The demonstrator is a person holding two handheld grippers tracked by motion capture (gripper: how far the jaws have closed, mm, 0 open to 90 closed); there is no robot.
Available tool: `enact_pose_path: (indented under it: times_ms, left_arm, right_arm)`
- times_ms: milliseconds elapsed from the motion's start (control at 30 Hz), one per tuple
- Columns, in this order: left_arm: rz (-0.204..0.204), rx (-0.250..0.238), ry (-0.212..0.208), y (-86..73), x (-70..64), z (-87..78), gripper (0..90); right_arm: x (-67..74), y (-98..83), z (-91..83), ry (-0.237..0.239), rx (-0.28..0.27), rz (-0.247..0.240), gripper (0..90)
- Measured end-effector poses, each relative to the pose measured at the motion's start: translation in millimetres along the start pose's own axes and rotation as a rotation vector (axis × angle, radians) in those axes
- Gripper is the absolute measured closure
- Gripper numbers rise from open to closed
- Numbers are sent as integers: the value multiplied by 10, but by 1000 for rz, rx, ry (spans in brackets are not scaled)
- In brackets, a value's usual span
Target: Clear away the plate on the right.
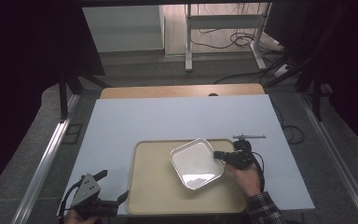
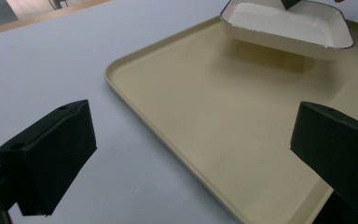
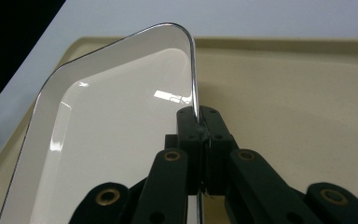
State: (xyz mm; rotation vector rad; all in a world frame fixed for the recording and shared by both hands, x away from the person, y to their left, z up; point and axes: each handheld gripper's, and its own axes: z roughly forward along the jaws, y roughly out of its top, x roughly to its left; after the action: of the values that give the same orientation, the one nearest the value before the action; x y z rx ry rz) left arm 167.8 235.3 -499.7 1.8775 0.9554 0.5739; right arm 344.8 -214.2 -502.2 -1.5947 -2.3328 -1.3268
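Note:
A white rectangular dish with a thin dark rim hangs a little above the beige tray, tilted. My right gripper is shut on the dish's right rim; in the right gripper view its jaws pinch the rim of the dish from both sides over the tray. My left gripper is open at the tray's front left corner, low over the table. In the left gripper view its two wide-apart fingers frame the tray's edge, and the dish floats farther off.
The tray lies on a pale blue-grey tabletop with a wooden strip along its far edge. A small metal rod-like tool lies right of the tray's far corner. Beyond the table are desk legs and cables on the floor.

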Motion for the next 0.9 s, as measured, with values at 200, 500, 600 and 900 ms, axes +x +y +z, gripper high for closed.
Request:
enact_pose_path:
  times_ms: [200,500,600,900]
  left_arm:
    - [2,1,0,0,-1,1,0]
    - [3,2,-1,0,0,2,0]
    - [3,2,-1,0,0,2,0]
    - [5,2,-2,1,-2,2,0]
  right_arm:
    - [29,15,125,-20,9,-2,887]
    - [15,44,246,-69,14,-6,880]
    - [-19,45,267,-85,17,0,879]
    - [-72,39,271,-92,4,7,816]
